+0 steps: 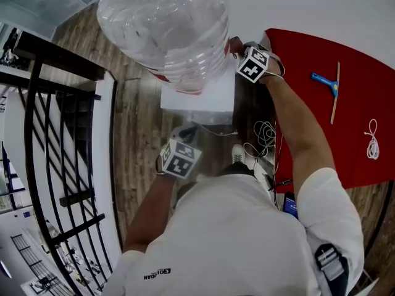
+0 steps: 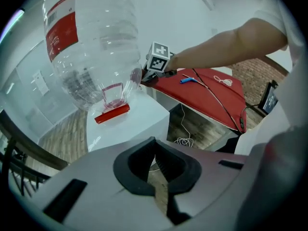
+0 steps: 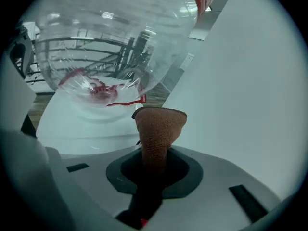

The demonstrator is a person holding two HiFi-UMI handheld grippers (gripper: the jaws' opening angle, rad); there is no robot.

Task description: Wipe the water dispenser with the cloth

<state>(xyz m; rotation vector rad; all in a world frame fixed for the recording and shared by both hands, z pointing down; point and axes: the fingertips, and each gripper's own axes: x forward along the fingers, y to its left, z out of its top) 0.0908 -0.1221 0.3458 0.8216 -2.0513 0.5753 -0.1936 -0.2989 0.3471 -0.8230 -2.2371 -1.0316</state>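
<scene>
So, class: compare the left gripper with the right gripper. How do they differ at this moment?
The left gripper is shut on nothing; the right gripper is shut on a brown cloth. The left gripper is held in front of the dispenser, apart from it; the right gripper is up beside the bottle, at the dispenser's far corner. Both carry a marker cube, and a hand holds each.

White short-sleeved shirt (image 1: 247, 227); grey left claw (image 2: 154, 142), right claw (image 3: 157, 150), black-and-white marker cubes (image 1: 253, 65).
</scene>
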